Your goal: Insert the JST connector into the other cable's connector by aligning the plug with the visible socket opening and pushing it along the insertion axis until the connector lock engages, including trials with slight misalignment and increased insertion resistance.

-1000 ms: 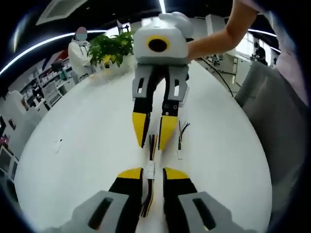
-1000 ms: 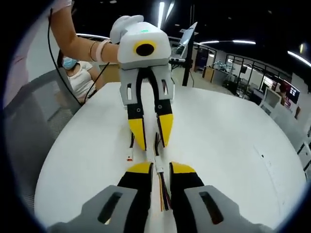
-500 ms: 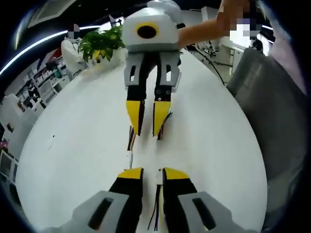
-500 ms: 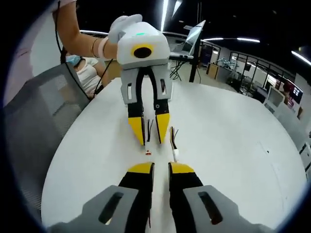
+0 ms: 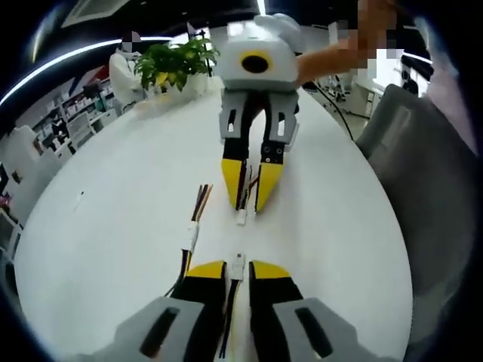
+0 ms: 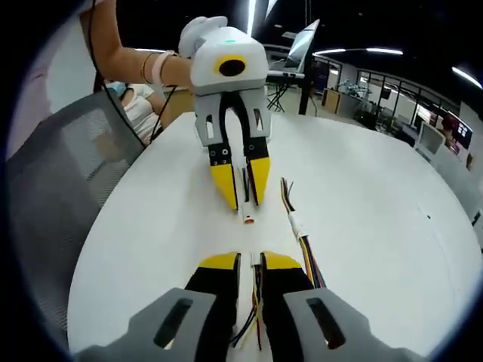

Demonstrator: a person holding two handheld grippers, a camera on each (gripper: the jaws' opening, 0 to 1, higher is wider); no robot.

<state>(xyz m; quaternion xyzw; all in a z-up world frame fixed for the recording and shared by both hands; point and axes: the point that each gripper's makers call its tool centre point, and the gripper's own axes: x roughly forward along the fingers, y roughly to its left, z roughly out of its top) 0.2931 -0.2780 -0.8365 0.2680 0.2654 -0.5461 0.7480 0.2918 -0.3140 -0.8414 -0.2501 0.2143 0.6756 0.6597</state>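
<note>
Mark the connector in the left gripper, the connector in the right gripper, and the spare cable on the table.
left connector (image 5: 238, 263), left gripper view, white housing
right connector (image 5: 241, 218), left gripper view, white housing tip
spare cable (image 6: 296, 223), right gripper view, white joint

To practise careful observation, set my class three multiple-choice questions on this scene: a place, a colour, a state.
1. Where lies the loose multicoloured spare cable? A on the white round table; B on a chair; C in a pot.
2. Tool tip colour? A red; B yellow; C blue.
3. The two held white plastic connectors are: A mated; B dropped; C apart.
Key: A, it rests beside the tools; B, left tool and right tool are yellow-tipped; C, bare table shows between left connector and right connector.
</note>
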